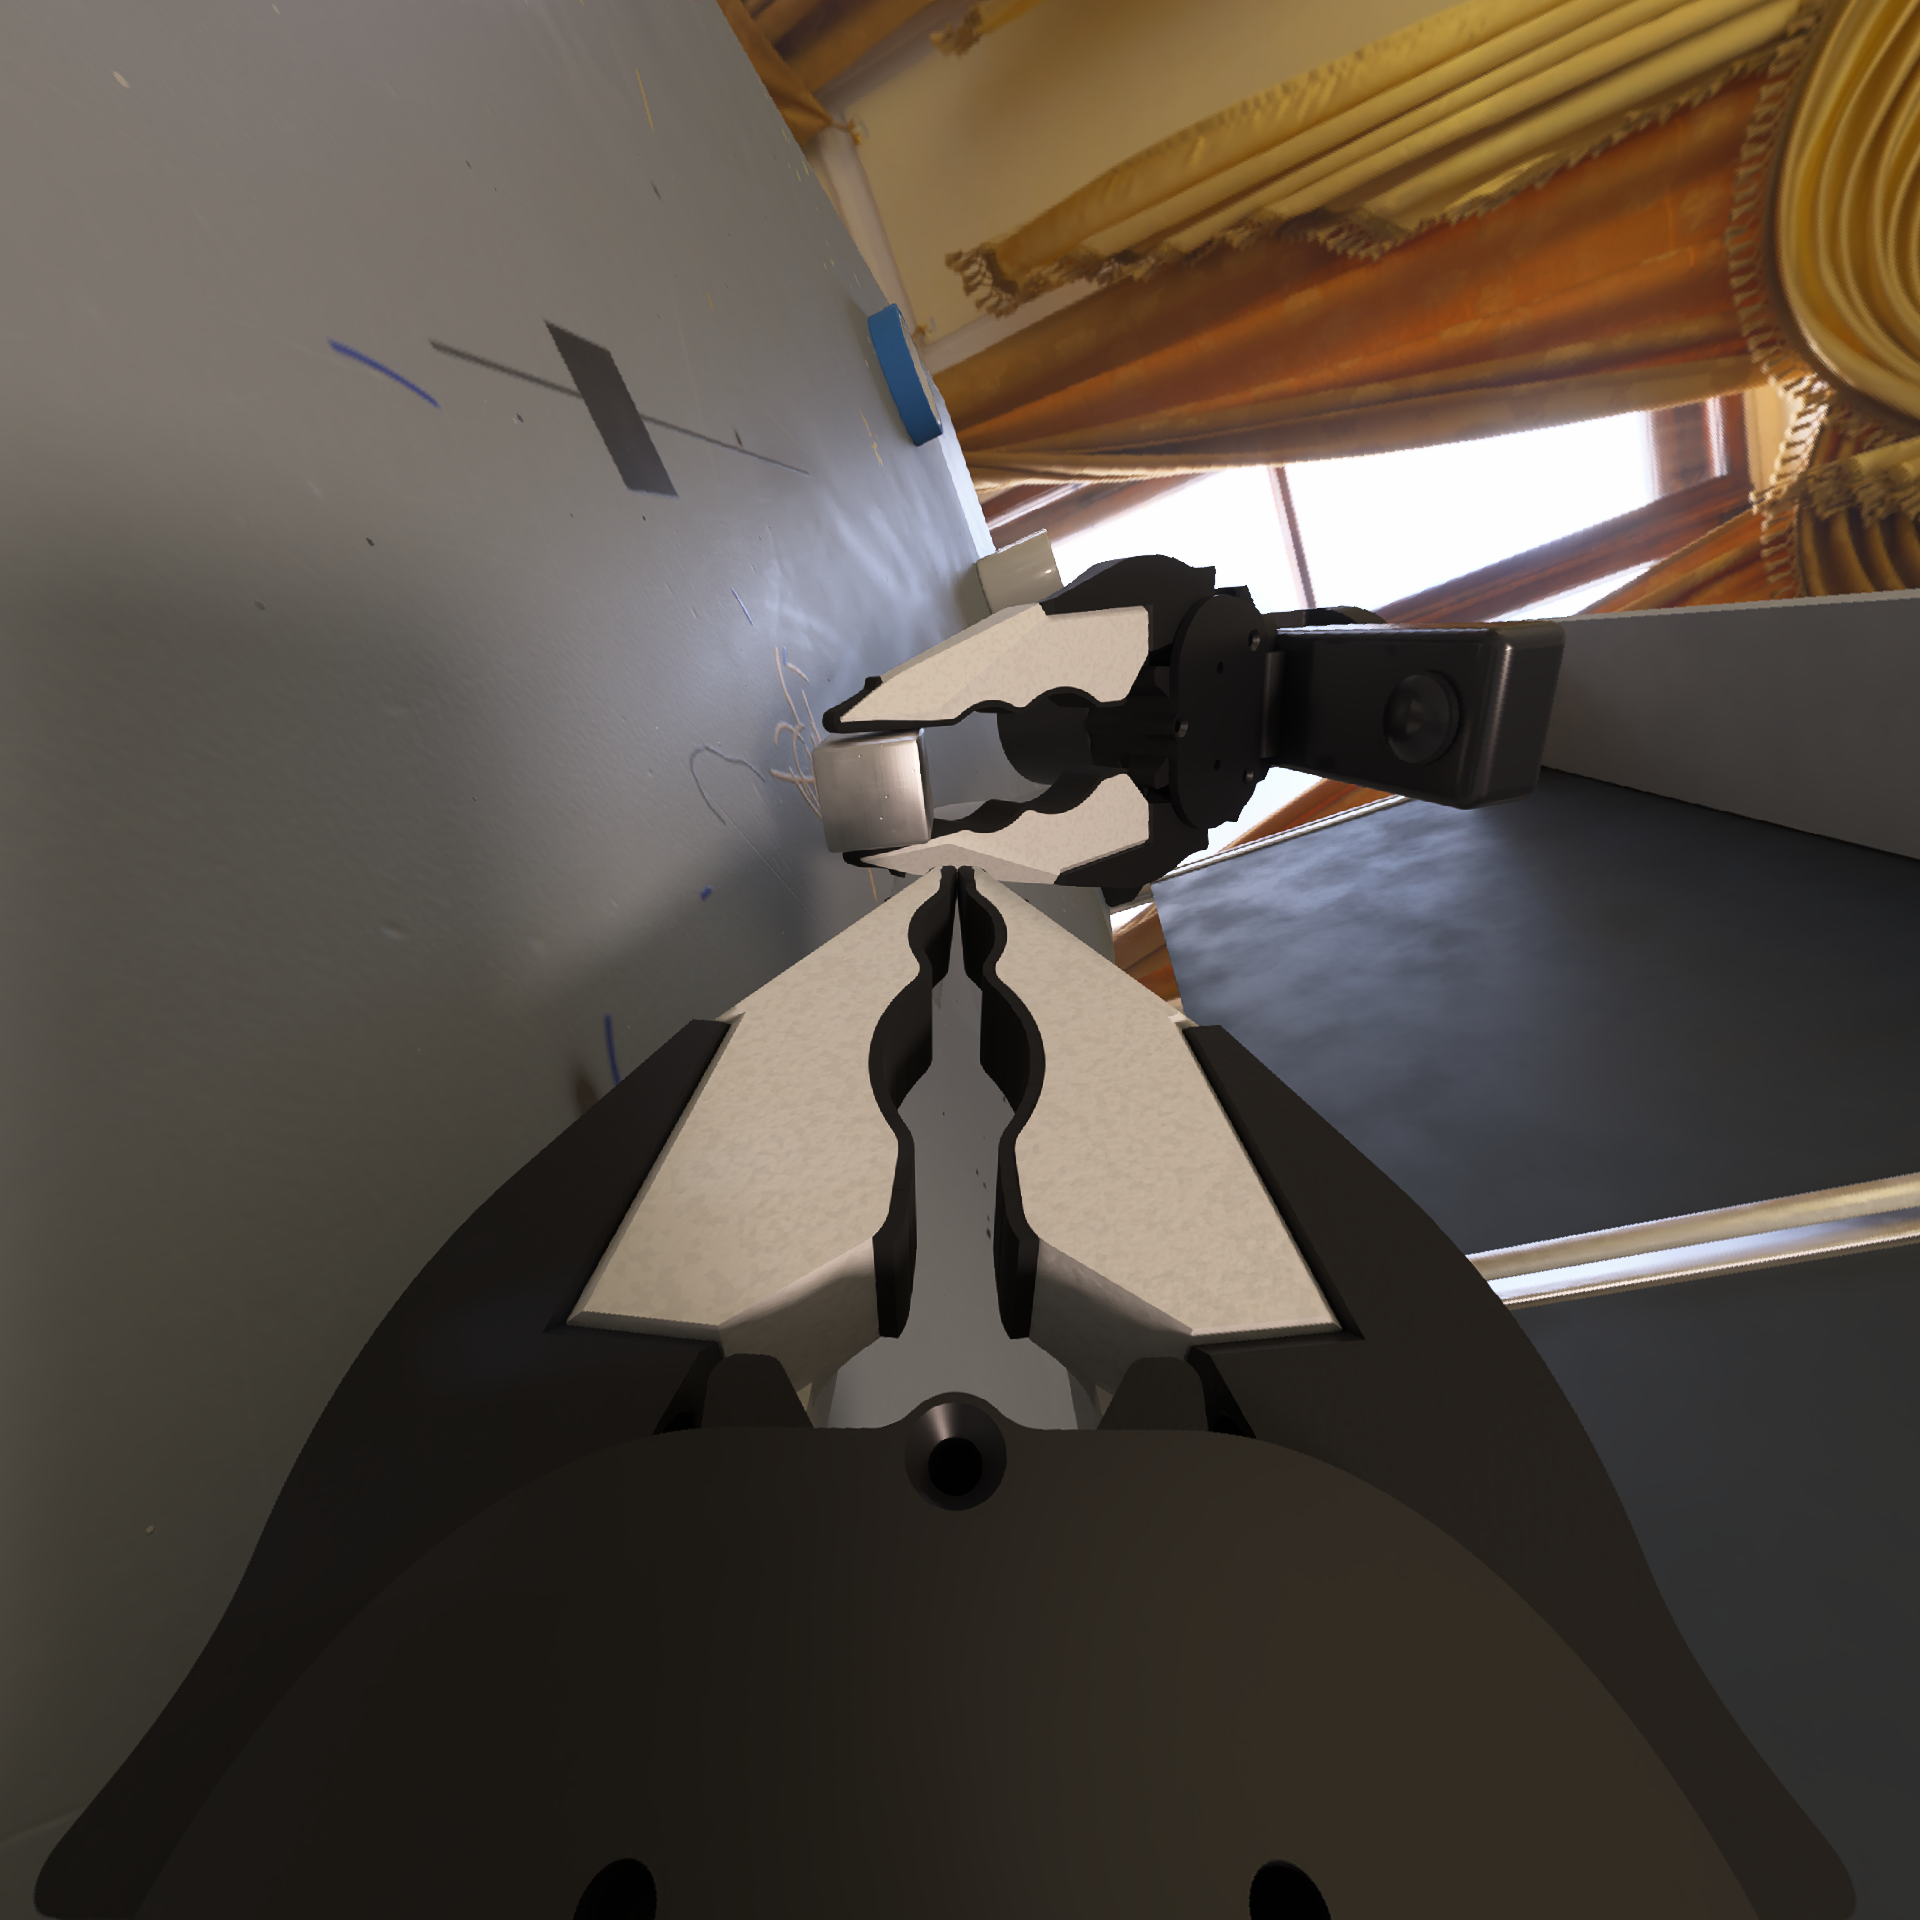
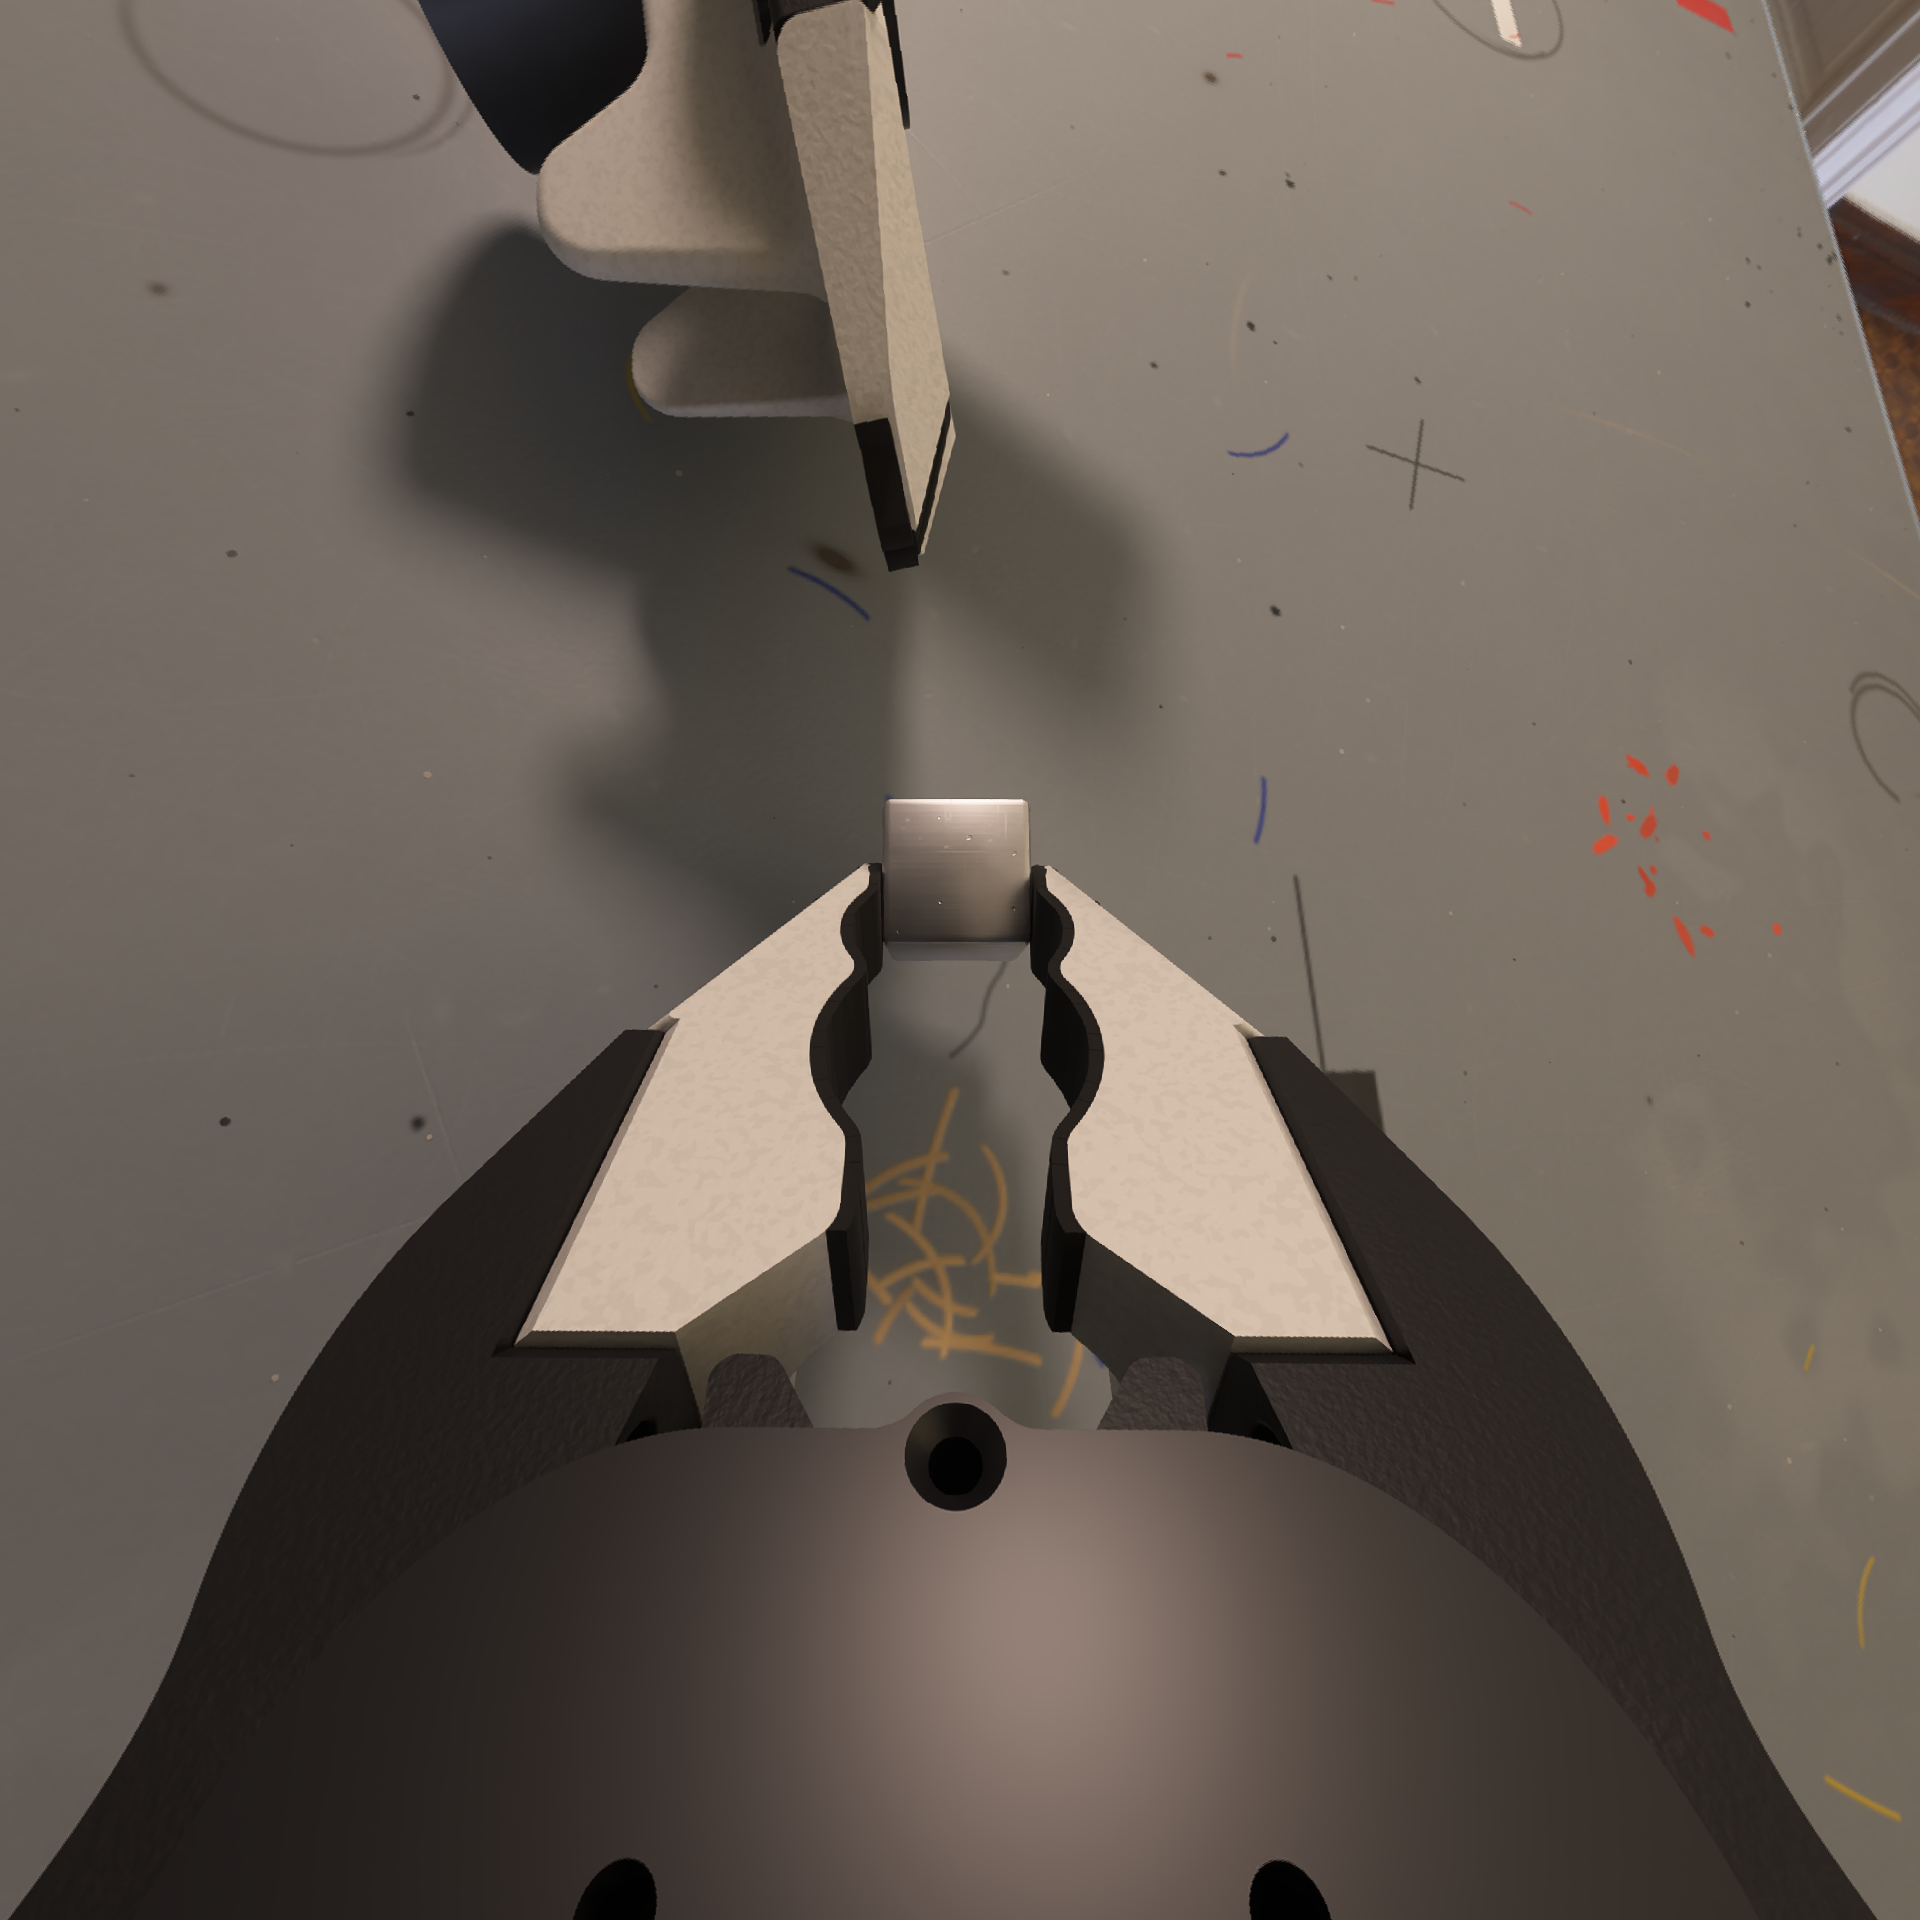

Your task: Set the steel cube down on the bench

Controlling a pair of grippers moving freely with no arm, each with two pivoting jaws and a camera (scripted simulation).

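The steel cube (image 2: 954, 862) is small and shiny. My right gripper (image 2: 956, 885) is shut on it at the fingertips, low over the grey bench (image 2: 312, 831). Whether the cube touches the bench, I cannot tell. The left wrist view shows the cube (image 1: 871, 795) between the right gripper's (image 1: 844, 788) pale fingers, beside the bench surface (image 1: 312, 727). My left gripper (image 1: 956, 881) is shut and empty, with its tips just short of the right gripper's lower finger. In the right wrist view the left gripper (image 2: 902, 540) hangs beyond the cube, pointing toward it.
A blue block (image 1: 904, 374) and a white block (image 1: 1020, 574) sit near the bench's far edge. The bench bears a dark rectangular mark (image 1: 613, 421), orange scribbles (image 2: 935, 1278) and red specks (image 2: 1652, 852). A metal rail (image 1: 1662, 1236) runs off the bench. The bench edge (image 2: 1829, 208) lies at the right.
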